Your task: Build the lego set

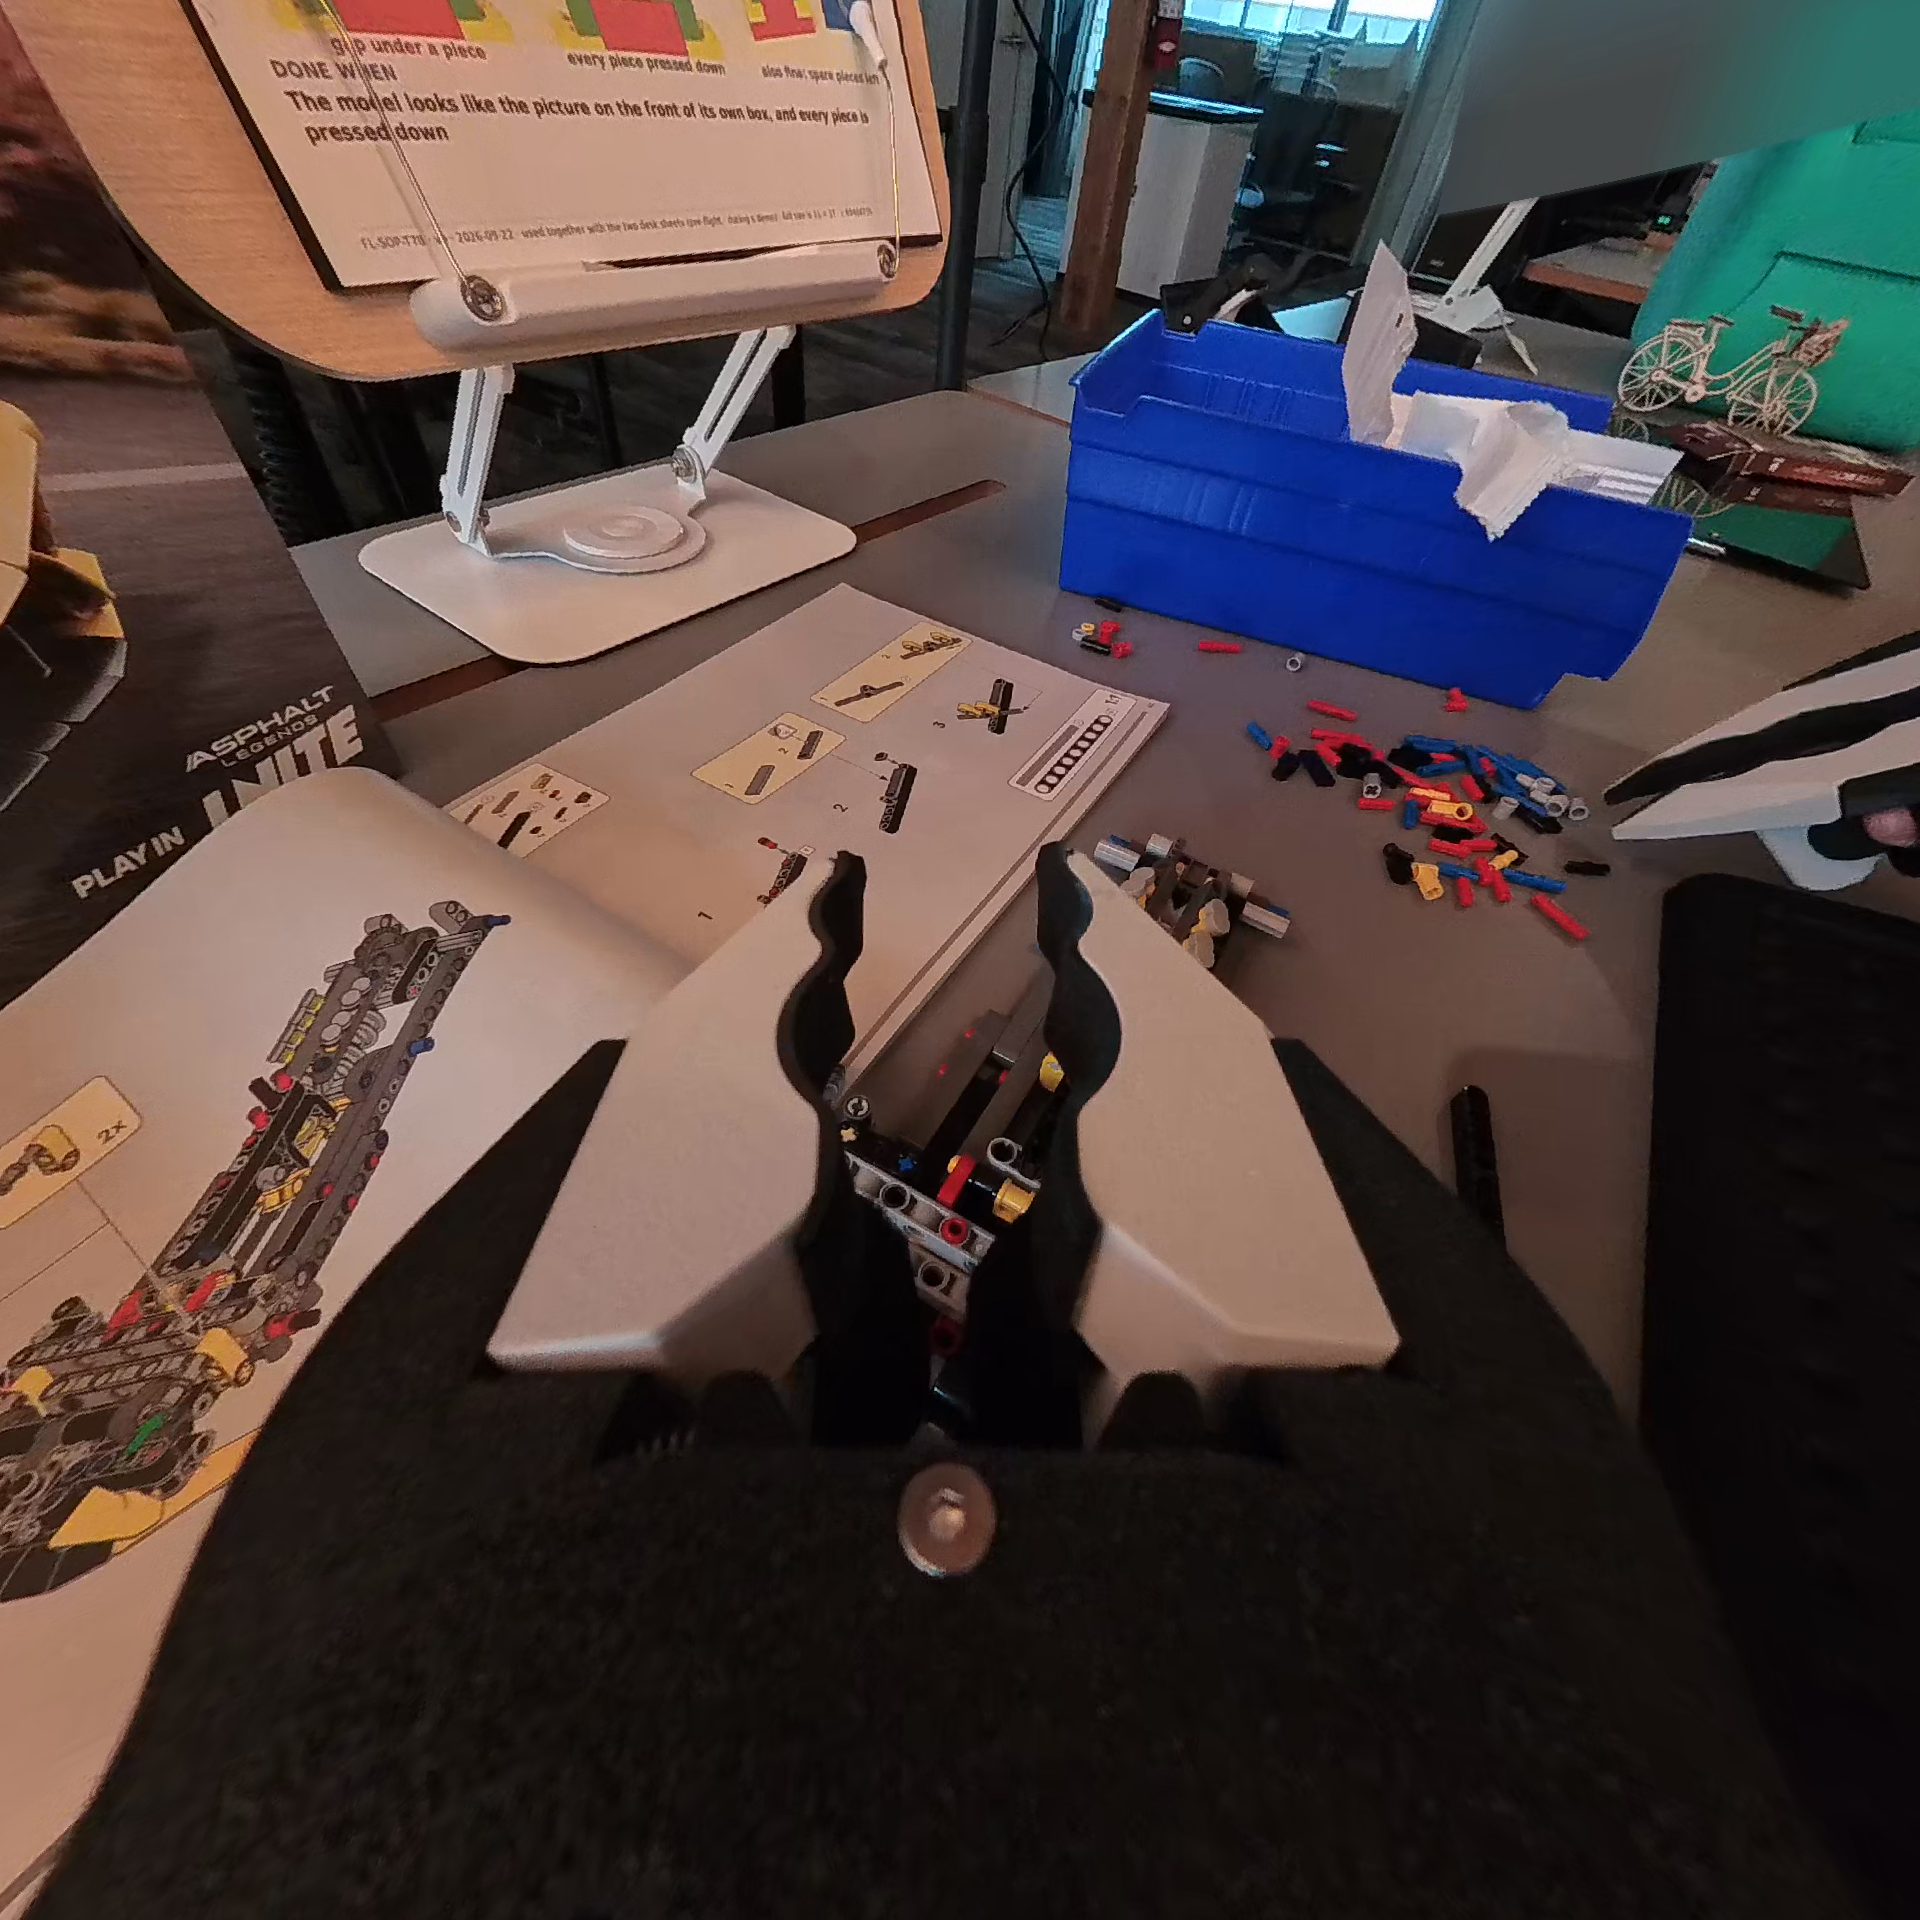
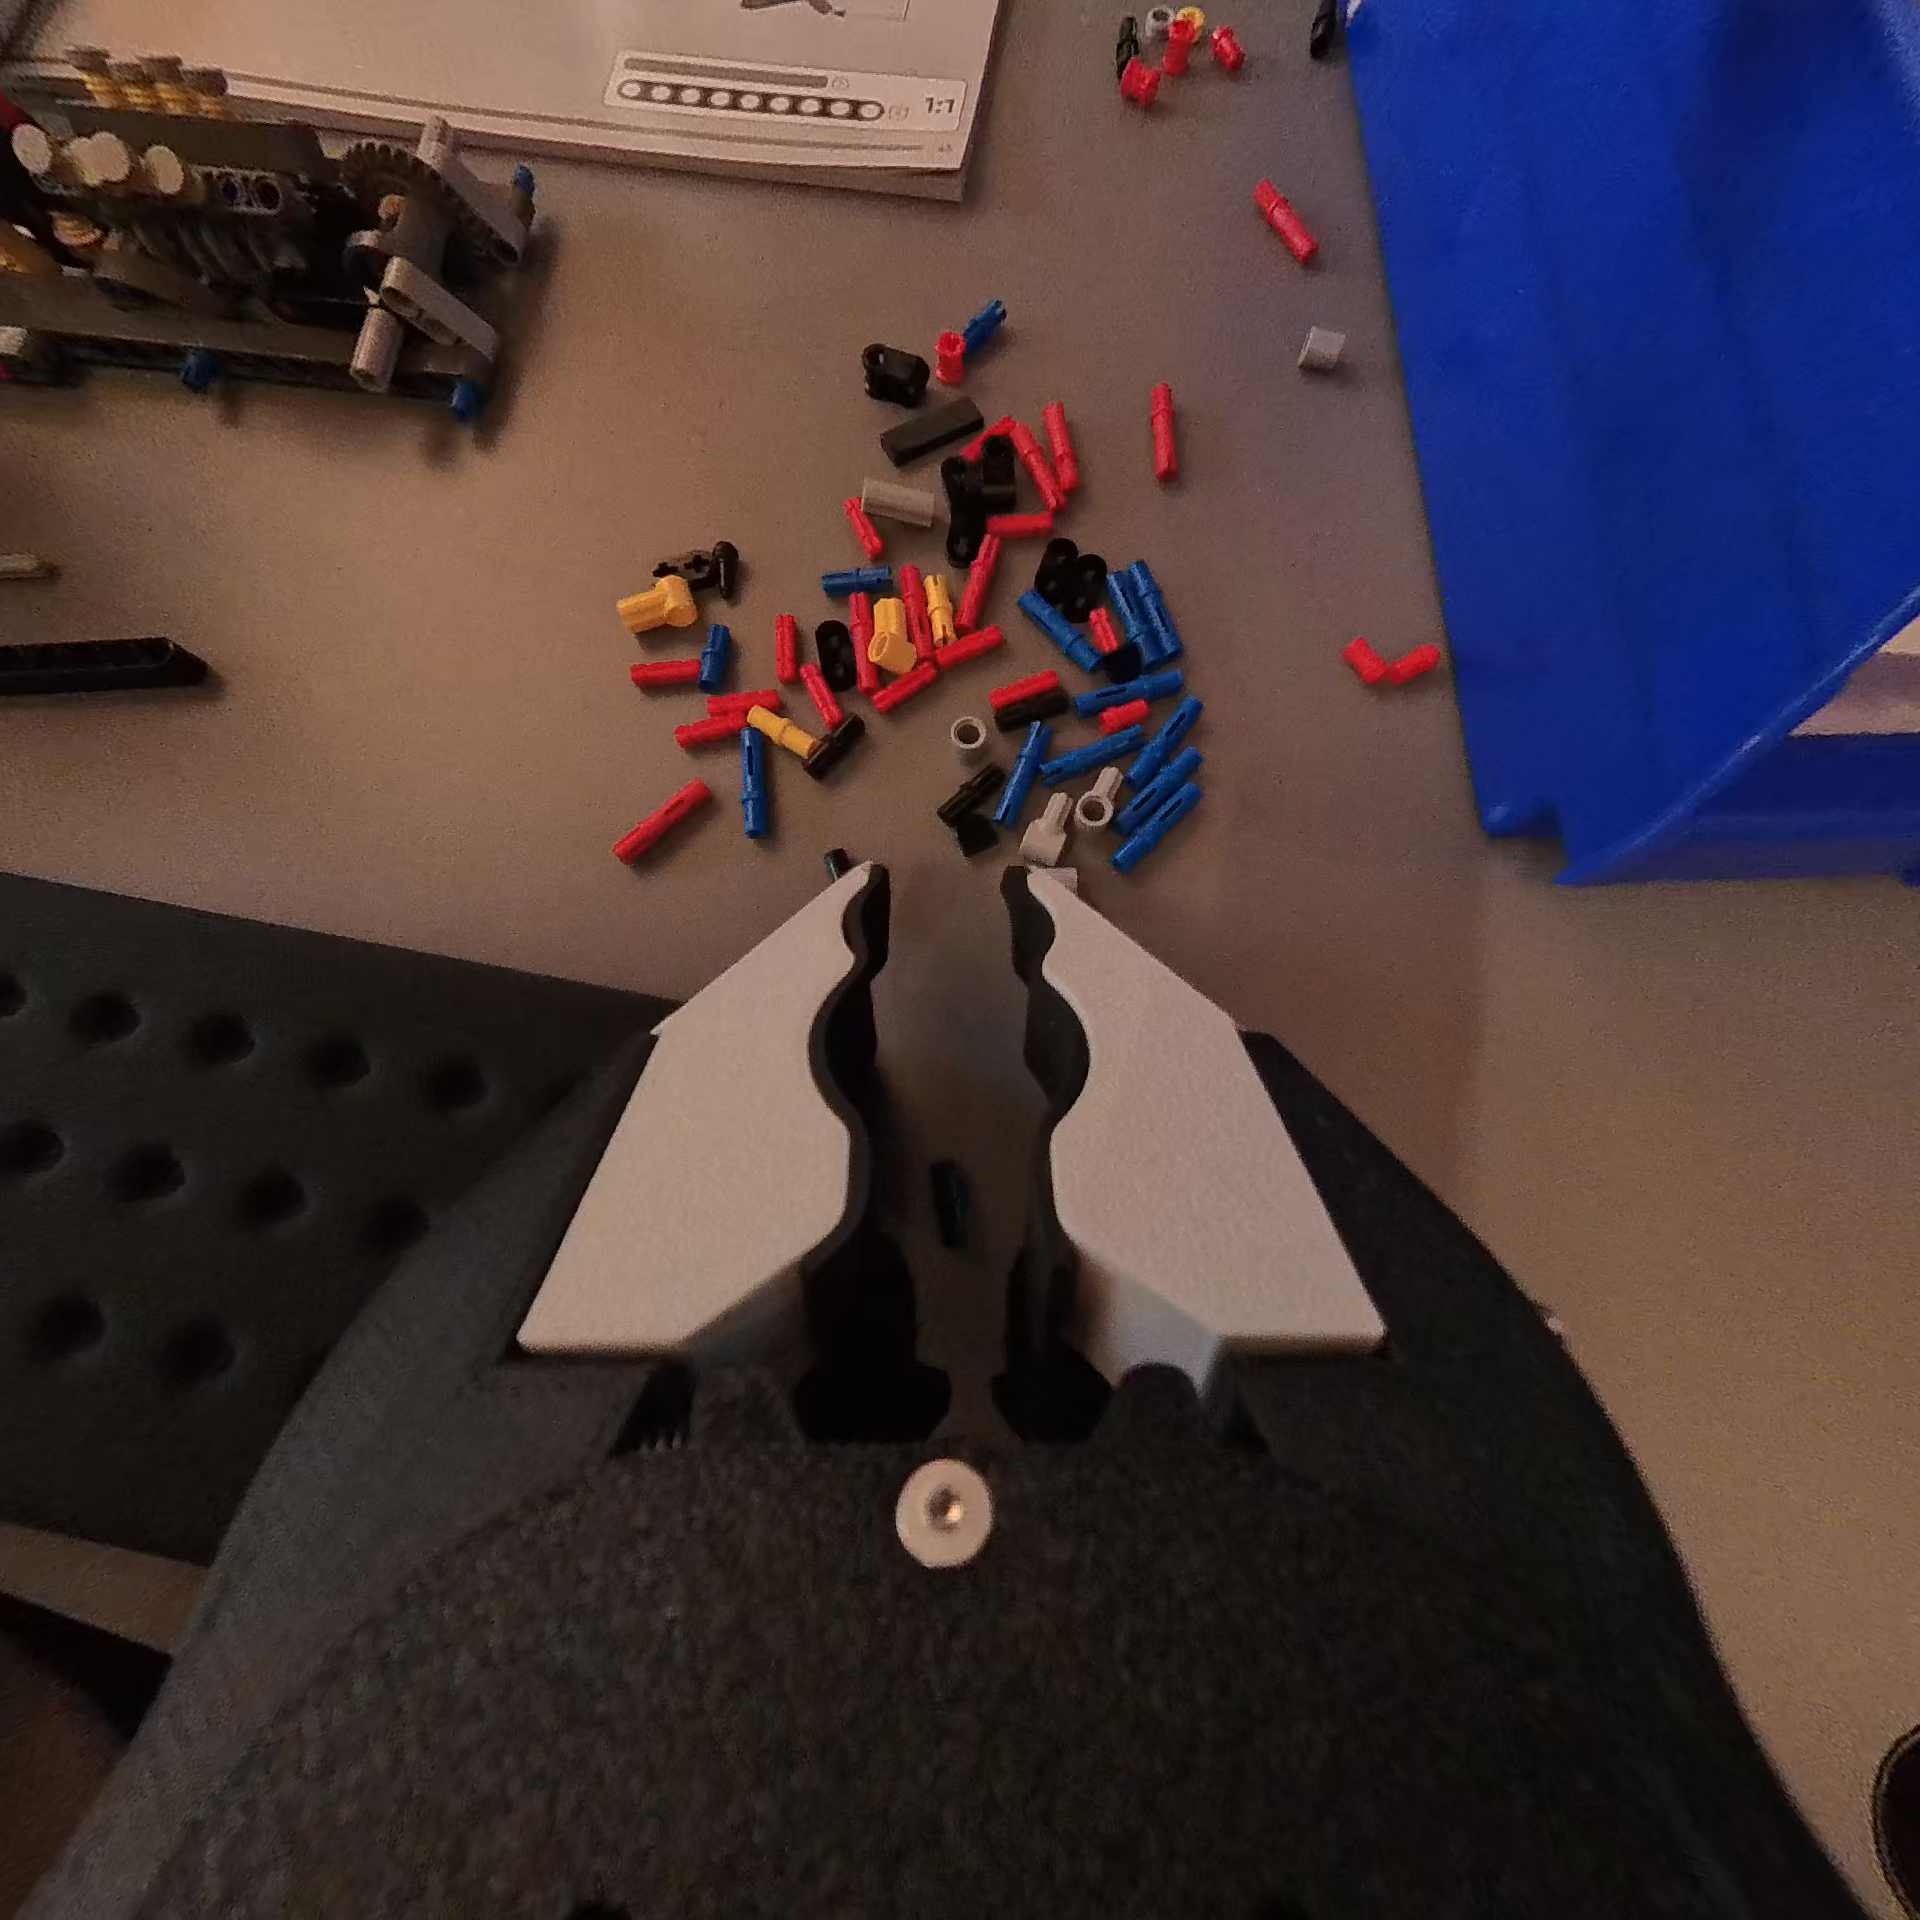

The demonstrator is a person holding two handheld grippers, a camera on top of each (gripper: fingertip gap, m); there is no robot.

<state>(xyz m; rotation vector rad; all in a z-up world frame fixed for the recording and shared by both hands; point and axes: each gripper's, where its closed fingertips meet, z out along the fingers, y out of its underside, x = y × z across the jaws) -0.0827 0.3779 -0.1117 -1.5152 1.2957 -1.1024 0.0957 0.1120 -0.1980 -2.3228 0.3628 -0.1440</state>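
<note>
My left fingers (image 1: 951, 868) are closed on the partly built lego model (image 1: 961, 1153): its black and grey beams sit between the two dark pads, clamped near their base, while the tips stand apart above the edge of the instruction booklet (image 1: 727, 831). My right fingers (image 2: 943, 881) are parted and hold nothing; bare worktop (image 2: 312, 810) shows between them, along with one small dark pin (image 2: 950, 1203) lying below the gap.

Just beyond my right fingertips lies the pile of loose pins and connectors (image 2: 935, 644), red, blue, black, yellow and grey, spread on the worktop. A few stray red pins (image 2: 1284, 220) lie farther out toward the blue bin (image 2: 1662, 416), which stands at the right side of the worktop. White crumpled paper (image 1: 1475, 447) sticks out of the bin.

A second lego sub-assembly (image 2: 260, 260) with gears and grey beams rests on the worktop to the left of the pile, beside the booklet's corner. A long black beam (image 2: 99, 665) lies nearer the worktop's front edge, next to a black perforated mat (image 2: 208, 1195).

The open booklet covers the left part of the worktop. Behind it, toward the far edge, stands a white document stand (image 1: 613, 551) holding a printed sheet, and the set's box (image 1: 156, 623) leans at the far left.
</note>
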